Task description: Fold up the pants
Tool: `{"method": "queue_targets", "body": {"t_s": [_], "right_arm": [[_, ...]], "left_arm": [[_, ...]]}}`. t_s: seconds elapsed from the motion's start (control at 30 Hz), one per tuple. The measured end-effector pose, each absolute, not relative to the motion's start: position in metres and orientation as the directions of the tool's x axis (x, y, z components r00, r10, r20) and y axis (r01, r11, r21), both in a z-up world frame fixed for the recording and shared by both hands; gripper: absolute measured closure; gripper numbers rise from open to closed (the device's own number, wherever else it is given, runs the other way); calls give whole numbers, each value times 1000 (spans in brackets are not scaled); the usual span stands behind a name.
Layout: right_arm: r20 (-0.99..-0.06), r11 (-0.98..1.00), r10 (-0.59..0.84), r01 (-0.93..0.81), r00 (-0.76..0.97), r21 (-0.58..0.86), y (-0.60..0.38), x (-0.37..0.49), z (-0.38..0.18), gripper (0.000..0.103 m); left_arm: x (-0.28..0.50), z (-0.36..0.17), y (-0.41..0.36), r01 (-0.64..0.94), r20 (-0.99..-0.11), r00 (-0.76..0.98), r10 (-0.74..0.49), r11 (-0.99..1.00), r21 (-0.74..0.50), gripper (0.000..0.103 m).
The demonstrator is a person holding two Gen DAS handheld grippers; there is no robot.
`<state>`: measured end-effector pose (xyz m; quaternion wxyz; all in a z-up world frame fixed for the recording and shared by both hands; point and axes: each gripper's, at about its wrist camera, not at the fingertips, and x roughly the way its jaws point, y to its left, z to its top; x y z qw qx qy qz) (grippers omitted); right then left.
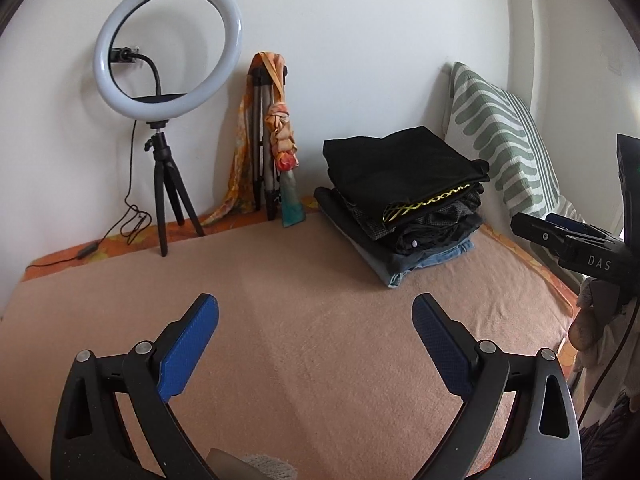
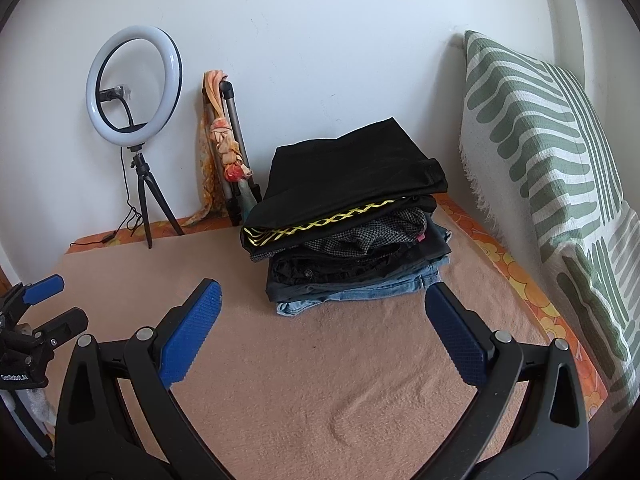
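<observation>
A stack of folded pants (image 1: 404, 196) sits on the peach blanket (image 1: 312, 304) at the back right; black pants lie on top, jeans at the bottom. It also shows in the right wrist view (image 2: 352, 224). My left gripper (image 1: 316, 308) is open and empty above the bare blanket, well short of the stack. My right gripper (image 2: 322, 296) is open and empty just in front of the stack. The right gripper (image 1: 560, 236) appears at the right edge of the left wrist view. The left gripper (image 2: 48, 300) appears at the left edge of the right wrist view.
A ring light on a tripod (image 1: 168, 64) stands at the back left with a cable trailing. A folded tripod with an orange scarf (image 1: 272, 136) leans on the wall. A green-striped pillow (image 2: 560, 184) leans at the right. An orange floral sheet (image 2: 520, 280) edges the blanket.
</observation>
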<state>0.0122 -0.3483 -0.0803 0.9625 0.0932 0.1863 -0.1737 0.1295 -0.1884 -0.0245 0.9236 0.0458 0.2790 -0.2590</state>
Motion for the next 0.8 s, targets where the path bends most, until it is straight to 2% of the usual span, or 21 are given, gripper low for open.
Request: {"method": "queue_targets", "body": {"t_s": [0.1,0.27,0.4,0.8], "right_arm": [[-376,917,-323,386,868,103,-346,12,-82,0],[-364,909,-326,395,873,132,-350,13,-81,0],[-365,904,-317,395,875,162,-352,14,-82,0],[-351,906,-335,401,875,135,-350,17,-82,0]], "left_arm": [[132,-26,-187,497,-555,696,-457,863,-87,1],[128,-27,-185,472,-539,726,-428,879,-63,1],[131,-28,-180,467,-544,716,-437,880,-93,1],[130,-28,-175,451,-553,722,-416,889,-81,1]]}}
